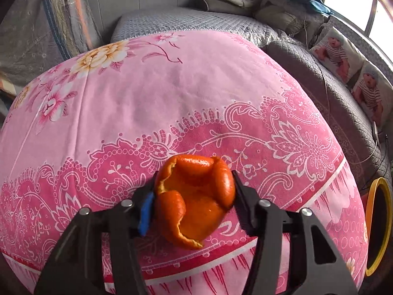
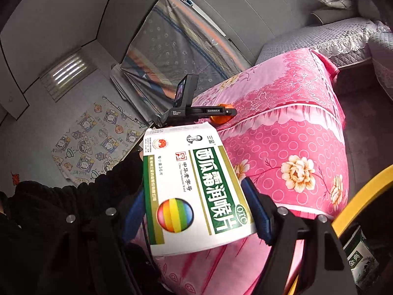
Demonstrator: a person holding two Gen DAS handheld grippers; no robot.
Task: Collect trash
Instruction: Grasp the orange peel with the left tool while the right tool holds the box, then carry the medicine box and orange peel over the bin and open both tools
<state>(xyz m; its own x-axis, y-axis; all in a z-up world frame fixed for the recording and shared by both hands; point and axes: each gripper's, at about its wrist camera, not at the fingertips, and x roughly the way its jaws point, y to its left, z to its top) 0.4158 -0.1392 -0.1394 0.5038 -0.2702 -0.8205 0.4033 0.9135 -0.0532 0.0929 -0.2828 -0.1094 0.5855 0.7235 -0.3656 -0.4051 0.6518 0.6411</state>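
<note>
An orange peel (image 1: 194, 201), curled into a cup, rests on the pink floral cloth (image 1: 172, 86) near its front edge. My left gripper (image 1: 195, 179) is shut on it, with a finger pressed against each side. In the right wrist view the left gripper (image 2: 226, 114) shows side-on at the cloth's edge, the orange peel (image 2: 221, 119) between its tips. My right gripper (image 2: 194, 191) is shut on a white and green medicine box (image 2: 186, 172), held in the air beside the pink cloth (image 2: 282, 123).
A yellow-rimmed bin (image 1: 383, 221) stands low at the right of the cloth; the right wrist view shows the bin (image 2: 363, 191) with a green and white carton (image 2: 358, 258) inside. A grey quilted sofa (image 1: 319, 73) runs behind. A person's black sleeve (image 2: 49, 209) fills the lower left.
</note>
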